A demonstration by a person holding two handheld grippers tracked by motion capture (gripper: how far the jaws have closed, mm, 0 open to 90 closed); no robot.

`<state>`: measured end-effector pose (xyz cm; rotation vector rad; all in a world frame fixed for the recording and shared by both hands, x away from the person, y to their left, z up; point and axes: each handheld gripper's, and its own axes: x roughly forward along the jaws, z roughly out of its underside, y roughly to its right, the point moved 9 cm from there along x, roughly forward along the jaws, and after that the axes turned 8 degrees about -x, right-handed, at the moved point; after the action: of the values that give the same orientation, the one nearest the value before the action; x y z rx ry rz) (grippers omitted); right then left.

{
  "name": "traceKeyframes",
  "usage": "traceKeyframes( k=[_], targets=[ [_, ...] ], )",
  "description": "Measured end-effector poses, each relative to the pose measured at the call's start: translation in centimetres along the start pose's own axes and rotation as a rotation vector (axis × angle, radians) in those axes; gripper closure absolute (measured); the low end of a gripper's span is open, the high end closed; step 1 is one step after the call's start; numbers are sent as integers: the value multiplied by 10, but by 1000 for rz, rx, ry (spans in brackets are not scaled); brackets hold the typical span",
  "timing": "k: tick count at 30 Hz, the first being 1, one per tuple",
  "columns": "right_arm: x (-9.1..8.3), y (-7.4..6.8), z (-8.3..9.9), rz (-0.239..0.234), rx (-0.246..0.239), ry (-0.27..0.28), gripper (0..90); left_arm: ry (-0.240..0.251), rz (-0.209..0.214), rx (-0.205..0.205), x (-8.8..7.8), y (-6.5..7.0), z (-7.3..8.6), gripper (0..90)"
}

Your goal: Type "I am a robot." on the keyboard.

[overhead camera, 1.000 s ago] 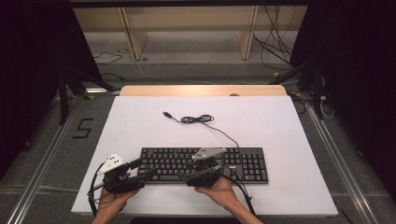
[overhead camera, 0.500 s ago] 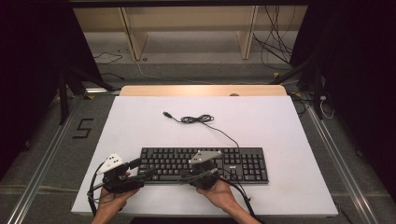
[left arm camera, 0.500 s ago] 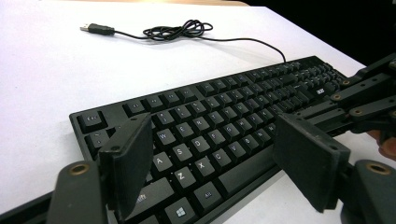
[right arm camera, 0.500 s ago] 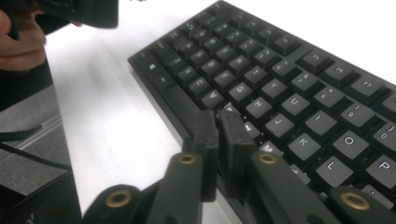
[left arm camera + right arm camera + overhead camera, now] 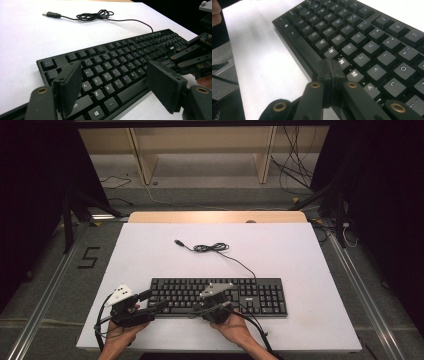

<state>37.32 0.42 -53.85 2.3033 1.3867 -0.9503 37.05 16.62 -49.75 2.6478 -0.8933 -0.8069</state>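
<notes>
The black keyboard lies on the white worktop in the lower middle of the high view, with its long side across the frame. Its cable runs toward the upper middle and ends in a small loose coil with the plug beside it.

The left claw is at the lower left of the high view, at the left end of the keyboard. In the left gripper view its jaws stand wide apart over the letter keys, with nothing between them.

The right claw is at the lower middle of the right gripper view. Its jaws have just been closing and are now pressed together, holding nothing. Their tip is over the front edge of the keyboard, near the N key.
</notes>
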Motion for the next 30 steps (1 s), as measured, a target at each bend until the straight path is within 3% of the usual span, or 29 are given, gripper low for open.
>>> traceKeyframes(
  k=[16, 30],
  targets=[
    [3, 0, 4, 21, -18, -17, 900, -1, -4, 0, 0, -1, 0, 283],
    [-14, 4, -5, -13, 35, 67, 778, -13, -15, -4, 3, -2, 1, 287]
  ],
)
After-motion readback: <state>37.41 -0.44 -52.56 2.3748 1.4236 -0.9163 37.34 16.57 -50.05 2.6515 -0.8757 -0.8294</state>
